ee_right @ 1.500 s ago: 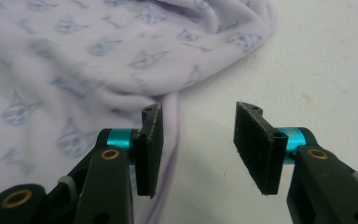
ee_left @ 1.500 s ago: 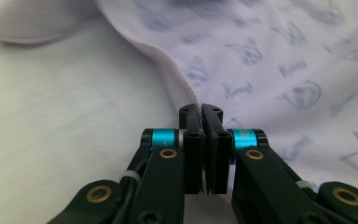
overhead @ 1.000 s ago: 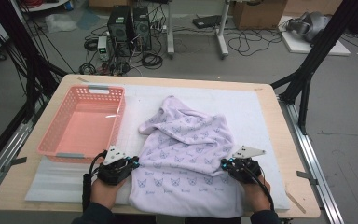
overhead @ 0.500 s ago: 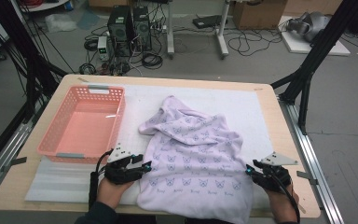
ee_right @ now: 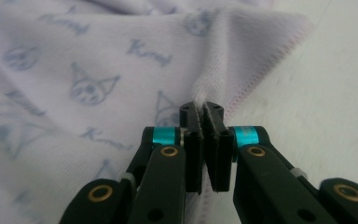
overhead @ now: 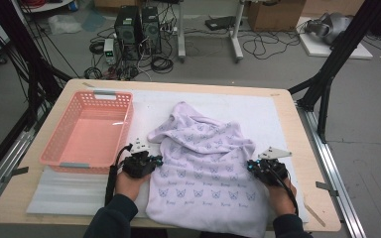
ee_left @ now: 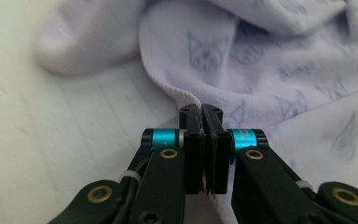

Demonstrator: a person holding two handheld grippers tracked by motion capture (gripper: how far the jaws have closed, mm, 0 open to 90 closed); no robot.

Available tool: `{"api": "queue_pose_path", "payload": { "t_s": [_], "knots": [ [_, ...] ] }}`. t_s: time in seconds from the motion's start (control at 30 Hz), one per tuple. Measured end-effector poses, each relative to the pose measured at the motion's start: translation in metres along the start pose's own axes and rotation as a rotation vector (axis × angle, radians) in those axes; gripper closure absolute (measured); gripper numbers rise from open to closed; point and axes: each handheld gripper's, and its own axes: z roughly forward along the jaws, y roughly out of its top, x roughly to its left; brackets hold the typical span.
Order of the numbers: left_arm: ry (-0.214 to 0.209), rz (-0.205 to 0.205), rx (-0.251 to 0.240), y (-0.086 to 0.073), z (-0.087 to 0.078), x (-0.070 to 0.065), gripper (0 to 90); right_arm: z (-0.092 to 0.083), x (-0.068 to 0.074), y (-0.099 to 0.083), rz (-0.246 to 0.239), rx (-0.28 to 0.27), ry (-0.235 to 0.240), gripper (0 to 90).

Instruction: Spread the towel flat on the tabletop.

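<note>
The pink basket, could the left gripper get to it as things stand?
Probably not right away: the left gripper is shut on the purple cloth's edge. The pink basket sits close beside it with nothing between, so letting go should free it.

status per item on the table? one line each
Towel: crumpled at the far end, flatter near the person, near edge over the table edge.
Basket: upright, nothing in it.
Left hand-held gripper: just closed, shut on the towel's edge.
Right hand-held gripper: just closed, shut on a towel fold.
</note>
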Motion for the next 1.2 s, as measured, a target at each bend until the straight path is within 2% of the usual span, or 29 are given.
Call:
{"api": "queue_pose_path", "payload": {
  "t_s": [0.07, 0.13, 0.23, 0.33, 0.37, 0.4, 0.43, 0.47, 0.5, 0.57, 0.63, 0.7, 0.87, 1.0, 1.1, 1.2],
  "knots": [
    [0.027, -0.013, -0.044, 0.007, 0.003, 0.004, 87.2, 0.007, -0.005, 0.006, 0.011, -0.014, -0.036, 86.8],
    [0.060, -0.019, -0.054, 0.015, 0.006, 0.009, 87.2, 0.013, -0.010, 0.012, 0.012, -0.033, -0.075, 86.8],
    [0.086, -0.040, -0.104, 0.025, 0.013, 0.012, 87.2, 0.019, -0.017, 0.019, 0.021, -0.061, -0.126, 86.8],
    [0.110, -0.013, -0.126, 0.035, 0.022, 0.015, 87.2, 0.025, -0.023, 0.024, 0.024, -0.081, -0.180, 86.8],
    [0.106, -0.015, -0.145, 0.038, 0.025, 0.015, 87.0, 0.027, -0.024, 0.026, 0.025, -0.084, -0.203, 86.8],
    [0.097, -0.039, -0.158, 0.039, 0.026, 0.016, 86.2, 0.028, -0.025, 0.027, 0.032, -0.090, -0.227, 86.7],
    [0.097, -0.082, -0.168, 0.039, 0.026, 0.017, 80.6, 0.029, -0.025, 0.028, 0.041, -0.092, -0.248, 86.3],
    [0.070, -0.120, -0.164, 0.039, 0.026, 0.018, 65.7, 0.031, -0.026, 0.028, 0.051, -0.087, -0.248, 84.9],
    [0.043, -0.133, -0.146, 0.039, 0.025, 0.018, 56.1, 0.032, -0.026, 0.027, 0.062, -0.078, -0.236, 81.7],
    [0.021, -0.079, -0.120, 0.036, 0.020, 0.013, 50.1, 0.030, -0.026, 0.025, 0.059, -0.069, -0.220, 74.6],
    [0.008, -0.025, -0.088, 0.034, 0.015, 0.007, 48.6, 0.023, -0.026, 0.021, 0.055, -0.084, -0.207, 69.7],
    [-0.010, 0.004, -0.101, 0.031, 0.009, 0.002, 47.5, 0.016, -0.025, 0.017, 0.068, -0.099, -0.181, 66.1],
    [-0.022, 0.048, -0.084, 0.023, -0.003, -0.006, 45.5, -0.004, -0.020, 0.007, 0.043, -0.107, -0.112, 61.5],
    [-0.066, 0.040, -0.058, 0.008, -0.014, -0.011, 43.9, -0.019, -0.013, -0.002, 0.036, -0.123, -0.075, 59.1],
    [-0.081, 0.058, -0.036, -0.004, -0.023, -0.015, 44.6, -0.029, -0.006, -0.008, 0.026, -0.123, -0.063, 57.8],
    [-0.102, 0.049, -0.046, -0.014, -0.035, -0.018, 45.9, -0.038, 0.001, -0.016, 0.012, -0.126, -0.039, 57.3]
  ]
}}
